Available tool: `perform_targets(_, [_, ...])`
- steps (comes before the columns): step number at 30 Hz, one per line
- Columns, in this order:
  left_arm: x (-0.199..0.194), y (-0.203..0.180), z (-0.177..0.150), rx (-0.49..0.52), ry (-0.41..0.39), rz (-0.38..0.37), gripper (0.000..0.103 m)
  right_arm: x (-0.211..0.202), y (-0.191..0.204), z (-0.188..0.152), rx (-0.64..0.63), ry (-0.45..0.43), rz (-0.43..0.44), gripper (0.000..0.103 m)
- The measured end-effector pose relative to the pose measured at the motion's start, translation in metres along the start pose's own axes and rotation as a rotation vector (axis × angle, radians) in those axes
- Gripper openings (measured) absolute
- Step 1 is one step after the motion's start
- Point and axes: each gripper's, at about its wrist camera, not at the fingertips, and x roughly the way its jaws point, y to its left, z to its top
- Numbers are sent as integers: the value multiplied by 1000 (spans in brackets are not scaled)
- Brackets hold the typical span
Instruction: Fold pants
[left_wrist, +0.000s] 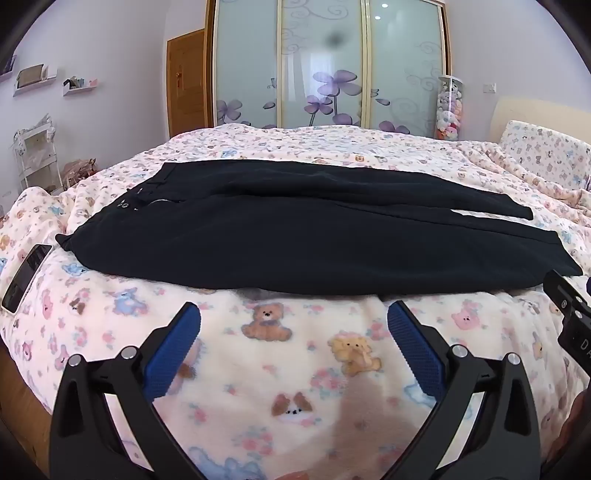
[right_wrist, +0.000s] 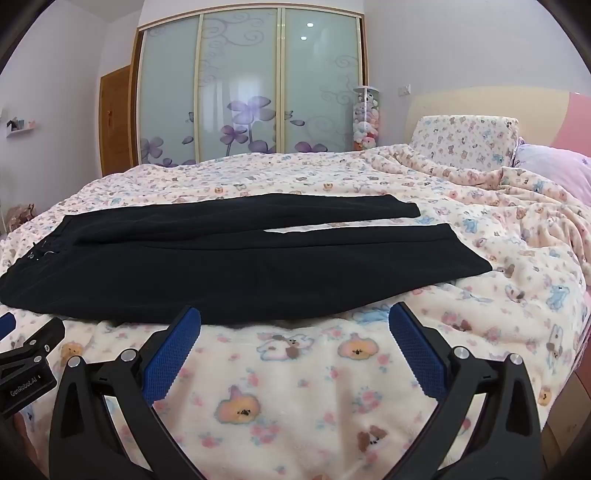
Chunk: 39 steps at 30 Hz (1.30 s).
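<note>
1. Pants (left_wrist: 295, 236) lie flat on bed (left_wrist: 295, 369), just ahead of both claws, long axis crosswise.
2. Left claw (left_wrist: 293, 317) nearer waistband; right claw (right_wrist: 294, 319) nearer cuffs (legs slightly apart).
3. Both claws wide, empty.

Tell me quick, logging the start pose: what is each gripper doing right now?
Left gripper: open, holding nothing, short of the black fabric pants.
Right gripper: open, holding nothing, also short of the pants.
</note>
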Motion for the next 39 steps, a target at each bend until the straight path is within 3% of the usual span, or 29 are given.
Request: perform_targets(39, [0, 1, 0, -7, 9, -3, 101, 0, -1, 0, -1, 1, -1, 102])
